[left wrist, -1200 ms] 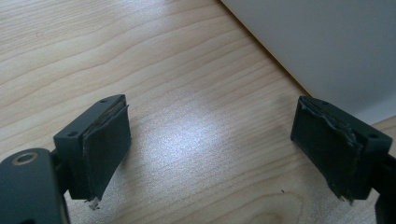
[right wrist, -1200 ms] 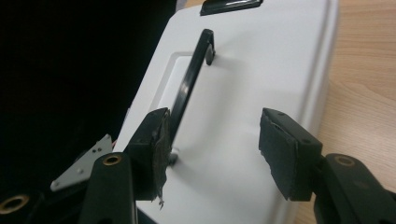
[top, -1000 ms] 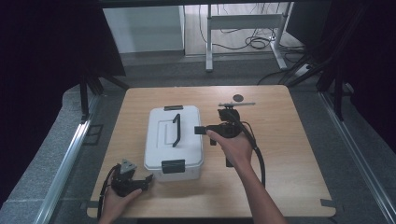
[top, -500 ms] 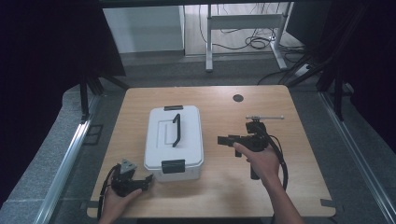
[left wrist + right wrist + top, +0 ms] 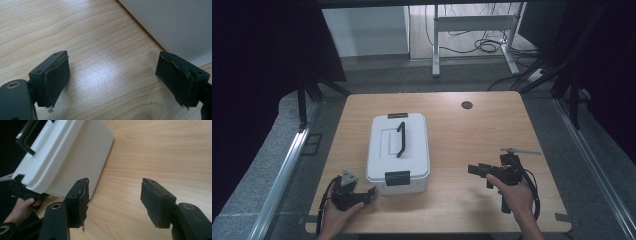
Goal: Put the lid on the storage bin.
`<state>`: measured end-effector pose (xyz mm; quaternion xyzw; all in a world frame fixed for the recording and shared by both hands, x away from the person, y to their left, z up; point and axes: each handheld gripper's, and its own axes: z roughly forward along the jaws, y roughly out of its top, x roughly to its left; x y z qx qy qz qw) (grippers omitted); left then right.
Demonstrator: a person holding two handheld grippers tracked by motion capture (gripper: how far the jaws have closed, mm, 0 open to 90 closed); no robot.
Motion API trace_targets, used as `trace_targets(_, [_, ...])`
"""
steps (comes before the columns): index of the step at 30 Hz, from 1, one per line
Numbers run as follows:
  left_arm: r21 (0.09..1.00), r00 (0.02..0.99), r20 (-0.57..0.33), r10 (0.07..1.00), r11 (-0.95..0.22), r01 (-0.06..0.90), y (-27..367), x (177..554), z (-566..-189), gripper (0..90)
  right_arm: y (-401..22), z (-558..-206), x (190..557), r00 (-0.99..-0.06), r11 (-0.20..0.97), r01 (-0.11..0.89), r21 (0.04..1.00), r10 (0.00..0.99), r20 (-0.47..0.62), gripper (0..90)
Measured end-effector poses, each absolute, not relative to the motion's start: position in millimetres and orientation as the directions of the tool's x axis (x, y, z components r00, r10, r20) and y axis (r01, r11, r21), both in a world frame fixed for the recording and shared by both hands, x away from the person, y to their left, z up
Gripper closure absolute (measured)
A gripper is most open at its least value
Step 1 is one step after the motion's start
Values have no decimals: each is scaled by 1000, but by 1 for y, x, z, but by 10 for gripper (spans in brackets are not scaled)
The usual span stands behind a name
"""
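Note:
A white lidded box (image 5: pixel 398 152) with a black handle (image 5: pixel 401 139) and black latches stands left of centre on the wooden table (image 5: pixel 462 130). My left gripper (image 5: pixel 371 191) lies at the box's near left corner, open, with bare wood between its pads (image 5: pixel 57 75); the box wall (image 5: pixel 175 25) is just beyond. My right gripper (image 5: pixel 473 170) is over the near right of the table and points left toward the box (image 5: pixel 62 152). Its jaws have just been opening, and nothing is between its fingers (image 5: pixel 81 197).
A small dark round hole (image 5: pixel 467 105) marks the table's far side. The right gripper's cable (image 5: pixel 532 192) loops beside the hand. Metal rails (image 5: pixel 282 175) flank the table, and a desk frame with cables (image 5: pixel 472 30) stands beyond it.
My right gripper has drawn away from the box's right side, moving right, toward the near edge and lower. The left gripper has stayed put.

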<state>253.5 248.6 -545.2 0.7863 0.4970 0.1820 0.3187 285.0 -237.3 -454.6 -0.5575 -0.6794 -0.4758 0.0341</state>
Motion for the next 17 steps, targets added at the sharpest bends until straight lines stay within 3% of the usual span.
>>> trace_targets(10, [682, 440, -30, 897, -303, 666, 249, 254, -545, 119, -259, -483, 277, -323, -101, 816, 570, 738, 593, 380])
trace_targets(17, [682, 442, -31, 896, -304, 665, 249, 254, -545, 119, -259, -484, 278, -321, -106, 814, 571, 737, 595, 380])
